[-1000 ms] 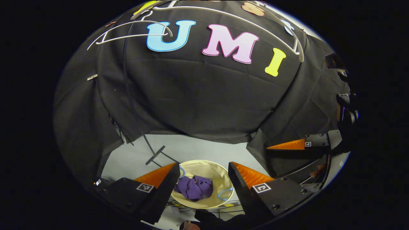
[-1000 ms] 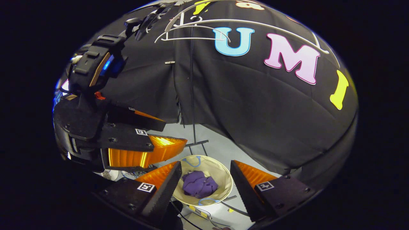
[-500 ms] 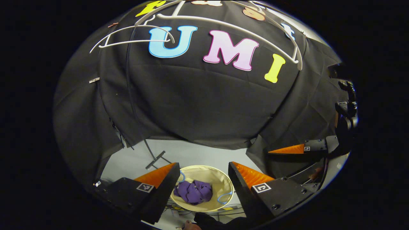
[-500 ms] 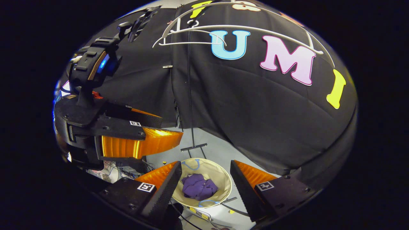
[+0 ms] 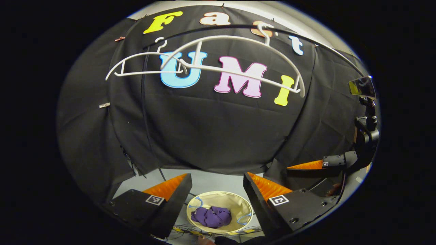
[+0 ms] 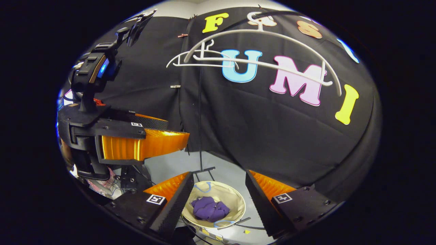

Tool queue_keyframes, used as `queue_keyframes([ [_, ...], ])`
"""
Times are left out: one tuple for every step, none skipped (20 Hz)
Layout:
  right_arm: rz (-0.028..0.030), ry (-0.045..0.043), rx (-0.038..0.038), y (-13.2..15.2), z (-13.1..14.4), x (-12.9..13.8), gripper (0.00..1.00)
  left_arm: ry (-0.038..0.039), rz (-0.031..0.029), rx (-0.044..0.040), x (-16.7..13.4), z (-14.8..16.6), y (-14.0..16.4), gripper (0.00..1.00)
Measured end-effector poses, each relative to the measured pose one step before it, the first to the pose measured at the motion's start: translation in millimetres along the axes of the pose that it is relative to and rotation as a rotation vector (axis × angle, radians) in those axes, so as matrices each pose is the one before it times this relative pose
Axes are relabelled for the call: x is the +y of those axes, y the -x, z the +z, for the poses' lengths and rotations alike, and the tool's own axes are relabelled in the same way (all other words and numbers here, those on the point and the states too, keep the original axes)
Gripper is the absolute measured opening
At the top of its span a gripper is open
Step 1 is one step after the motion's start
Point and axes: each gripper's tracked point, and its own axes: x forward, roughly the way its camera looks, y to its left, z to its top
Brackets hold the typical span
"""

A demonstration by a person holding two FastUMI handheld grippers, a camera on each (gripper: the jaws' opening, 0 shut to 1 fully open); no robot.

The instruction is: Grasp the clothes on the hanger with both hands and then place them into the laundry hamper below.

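- Left gripper (image 5: 217,179): fingers spread wide, nothing between them. Right gripper (image 6: 218,178): same, wide and empty.
- Purple clothes (image 5: 212,216) lie bunched inside the cream laundry hamper (image 5: 238,200) on the floor, well below both grippers.
- White hangers (image 5: 204,64) on the rail overhead are bare.
- Judgement: placing looks done; step in hand is clearing away. Lift straight, keep fingers apart, avoid brushing hangers or hamper rim.
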Motion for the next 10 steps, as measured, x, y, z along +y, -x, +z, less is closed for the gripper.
queue_keyframes([
  [-0.01910, -0.00211, -0.02619, 9.75, 8.38, 4.60, 0.99, -0.00466, -0.01308, -0.02383, 0.63, 4.13, 12.10, 0.95],
  [-0.01990, -0.00661, -0.02433, 9.04, 8.57, 7.89, 0.98, -0.00542, -0.01600, -0.02017, 0.30, 5.33, 13.11, 0.95],
  [-0.01865, -0.01320, -0.02385, 9.56, 8.96, 6.21, 0.99, -0.00447, -0.01662, -0.00883, 1.29, 2.45, 10.94, 0.96],
  [-0.01652, -0.01787, -0.02186, 9.81, 6.42, 6.83, 0.98, -0.00684, -0.01599, -0.01331, 0.94, 4.19, 12.20, 0.95],
  [-0.01466, -0.01805, -0.01915, 8.68, 7.22, 5.77, 0.98, -0.00897, -0.01292, -0.01705, 1.37, 3.63, 13.19, 0.95],
  [-0.01996, -0.01625, -0.01696, 9.44, 5.67, 7.02, 0.98, -0.01084, -0.01038, -0.02021, 1.24, 5.63, 13.24, 0.95],
  [-0.02263, -0.00563, -0.01774, 9.87, 4.20, 4.00, 0.98, -0.00928, -0.00969, -0.02118, 0.33, 5.93, 15.05, 0.95],
  [-0.02419, -0.00093, -0.01953, 10.78, 5.29, 3.76, 0.98, -0.00637, -0.01066, -0.01825, 0.91, 5.82, 13.31, 0.95],
  [-0.02221, -0.00358, -0.02421, 10.87, 7.23, 4.63, 0.98, -0.00372, -0.01158, -0.01902, 1.57, 6.63, 13.97, 0.95],
  [-0.01713, -0.01093, -0.02307, 12.04, 7.76, 6.18, 0.98, -0.00264, -0.00820, -0.02122, 0.54, 6.24, 13.86, 0.95],
])
